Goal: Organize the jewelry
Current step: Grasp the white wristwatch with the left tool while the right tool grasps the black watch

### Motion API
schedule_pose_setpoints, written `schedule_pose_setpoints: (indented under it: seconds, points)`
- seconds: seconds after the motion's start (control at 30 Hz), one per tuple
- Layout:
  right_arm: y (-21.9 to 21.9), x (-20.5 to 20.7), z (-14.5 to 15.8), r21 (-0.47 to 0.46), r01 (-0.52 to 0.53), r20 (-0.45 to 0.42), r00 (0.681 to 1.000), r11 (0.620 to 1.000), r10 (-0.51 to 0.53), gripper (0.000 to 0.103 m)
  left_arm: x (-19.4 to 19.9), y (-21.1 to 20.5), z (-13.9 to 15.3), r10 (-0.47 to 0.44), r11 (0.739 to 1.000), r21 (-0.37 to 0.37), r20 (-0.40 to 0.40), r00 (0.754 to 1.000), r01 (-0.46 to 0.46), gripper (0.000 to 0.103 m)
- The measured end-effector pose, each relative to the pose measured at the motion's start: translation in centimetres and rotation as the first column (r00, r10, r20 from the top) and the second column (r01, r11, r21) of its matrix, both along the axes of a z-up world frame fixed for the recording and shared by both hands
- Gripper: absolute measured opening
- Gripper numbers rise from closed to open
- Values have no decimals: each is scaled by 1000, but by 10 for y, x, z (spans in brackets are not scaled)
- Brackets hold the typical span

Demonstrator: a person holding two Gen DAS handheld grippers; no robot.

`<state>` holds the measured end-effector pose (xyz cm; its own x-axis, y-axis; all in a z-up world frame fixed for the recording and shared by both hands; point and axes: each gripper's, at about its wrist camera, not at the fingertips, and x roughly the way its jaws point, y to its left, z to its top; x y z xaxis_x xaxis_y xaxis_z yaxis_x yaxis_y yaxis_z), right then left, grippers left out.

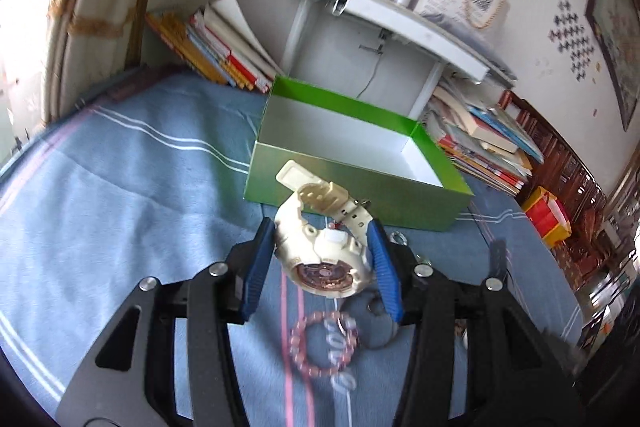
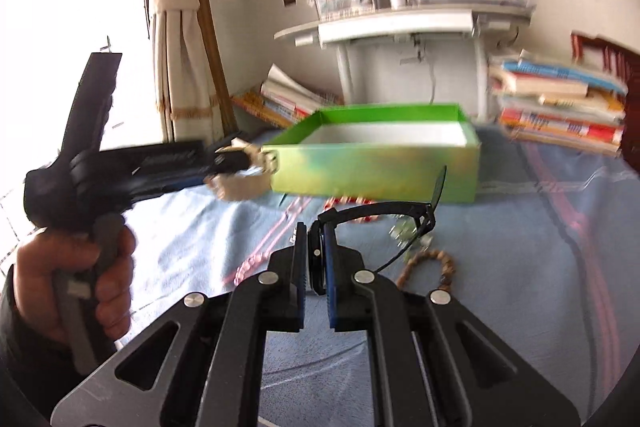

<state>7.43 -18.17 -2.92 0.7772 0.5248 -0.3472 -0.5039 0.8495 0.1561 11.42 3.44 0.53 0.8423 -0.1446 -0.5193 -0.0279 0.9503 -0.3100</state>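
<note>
My left gripper [image 1: 324,255] is shut on a white wristwatch [image 1: 324,247] and holds it above the blue bedspread, just in front of the open green box [image 1: 352,187]. A pink bead bracelet [image 1: 324,345] lies on the cloth below it. My right gripper [image 2: 316,259] is shut on black glasses [image 2: 380,211], gripping one lens edge-on, with the frame sticking out to the right. In the right wrist view the left gripper [image 2: 240,167] carries the watch [image 2: 240,187] at the box's [image 2: 376,167] left end. A brown bead bracelet [image 2: 428,267] lies on the bedspread.
A white desk [image 1: 384,15] stands behind the box, with stacks of books [image 1: 484,143] to its right and more books [image 1: 216,47] to its left. A curtain [image 2: 176,39] hangs at the left. Small metal trinkets [image 2: 404,231] lie near the brown bracelet.
</note>
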Motion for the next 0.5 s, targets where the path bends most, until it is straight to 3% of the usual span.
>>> schedule_pose_setpoints:
  seconds: [0.23, 0.5]
  points:
    - [-13, -28, 19, 15, 35, 71, 997, 999, -36, 8, -59, -7, 20, -38, 996, 84, 93, 995, 31, 47]
    - [-17, -53, 23, 2, 47, 100, 994, 999, -47, 8, -104, -8, 33, -49, 996, 84, 136, 989, 38, 47]
